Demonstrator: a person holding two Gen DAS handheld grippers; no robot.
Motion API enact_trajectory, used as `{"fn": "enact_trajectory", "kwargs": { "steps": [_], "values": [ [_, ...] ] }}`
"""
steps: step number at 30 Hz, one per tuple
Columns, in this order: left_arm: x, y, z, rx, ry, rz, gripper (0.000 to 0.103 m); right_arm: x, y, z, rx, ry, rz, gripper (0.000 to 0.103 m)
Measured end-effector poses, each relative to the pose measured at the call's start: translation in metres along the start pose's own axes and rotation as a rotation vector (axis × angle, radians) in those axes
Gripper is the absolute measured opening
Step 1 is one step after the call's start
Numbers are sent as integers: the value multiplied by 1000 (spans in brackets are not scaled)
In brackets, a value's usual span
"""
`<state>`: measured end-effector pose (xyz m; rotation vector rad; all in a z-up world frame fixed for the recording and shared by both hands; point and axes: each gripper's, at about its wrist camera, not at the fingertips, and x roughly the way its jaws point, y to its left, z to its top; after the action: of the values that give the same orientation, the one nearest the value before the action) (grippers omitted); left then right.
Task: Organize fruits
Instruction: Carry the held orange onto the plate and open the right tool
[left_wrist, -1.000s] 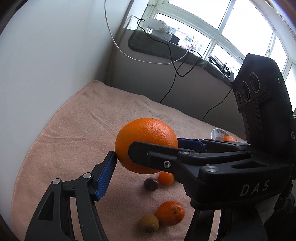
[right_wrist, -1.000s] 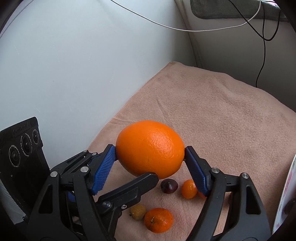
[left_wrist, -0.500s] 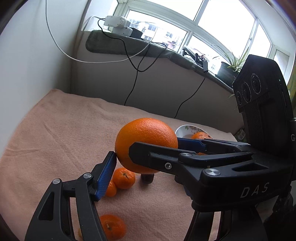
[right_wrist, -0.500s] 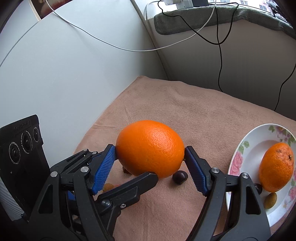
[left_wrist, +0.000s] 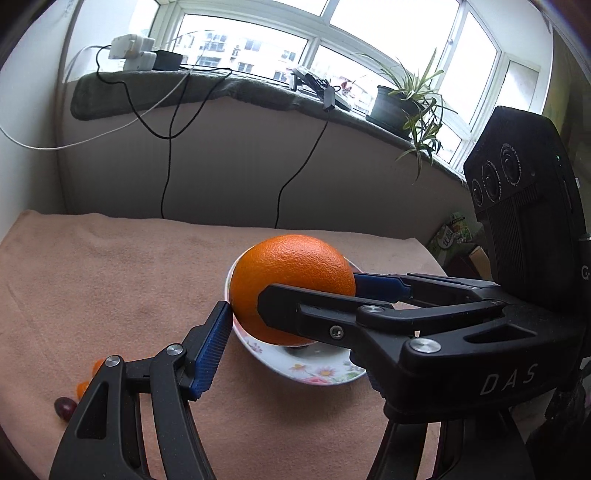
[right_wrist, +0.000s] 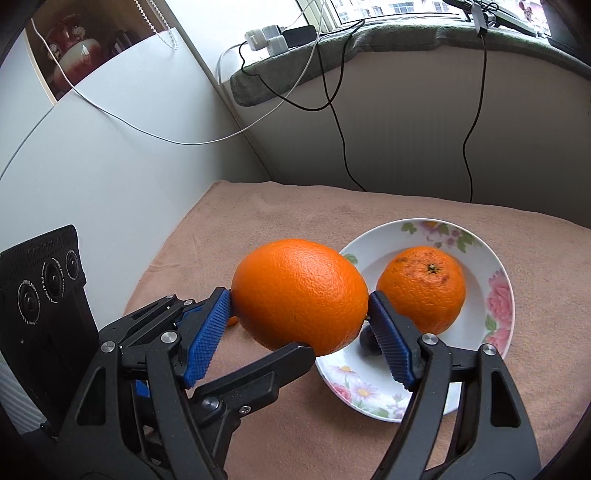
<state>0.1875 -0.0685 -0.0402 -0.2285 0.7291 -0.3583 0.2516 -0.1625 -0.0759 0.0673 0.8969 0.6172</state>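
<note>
**My 2 grippers hold 1 big orange above the plate**

My right gripper (right_wrist: 300, 317) is clamped on the big orange (right_wrist: 299, 295): its 2 blue pads press on the left and the right side of the fruit. My left gripper (left_wrist: 291, 310) holds the same orange (left_wrist: 291, 280) from another angle, with 1 blue pad at the lower left of the fruit and the other at its right side. In the left wrist view, a black finger of the right gripper crosses in front of the orange.

The orange hangs in the air, over the left edge of the flowered plate (right_wrist: 495, 295). The plate stands on the pink towel (right_wrist: 258, 221). On the plate lies a second orange (right_wrist: 424, 288), smaller and with some brown marks, and beside it a small dark fruit (right_wrist: 367, 341), half hidden behind my right pad.

In the left wrist view, at the left edge of the towel, I see a dark red fruit (left_wrist: 64, 408) and 2 small orange fruits (left_wrist: 83, 387), mostly hidden behind my finger. A potted plant (left_wrist: 399, 103) stands on the window sill.
</note>
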Motion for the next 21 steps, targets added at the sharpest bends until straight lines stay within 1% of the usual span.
{"fn": "enact_trajectory", "kwargs": {
  "steps": [6,12,16,21],
  "values": [
    [25,-39,7,53,30,-49,65,-32,-36,-9,57,-31,-48,79],
    [48,-68,18,99,50,-74,65,-52,-72,-10,115,-63,-71,79],
    [61,-78,18,104,64,-76,65,-55,-88,-11,130,-55,-68,79],
    [70,-81,13,97,90,-78,65,-52,-102,-14,140,-37,-65,79]
  ]
}}
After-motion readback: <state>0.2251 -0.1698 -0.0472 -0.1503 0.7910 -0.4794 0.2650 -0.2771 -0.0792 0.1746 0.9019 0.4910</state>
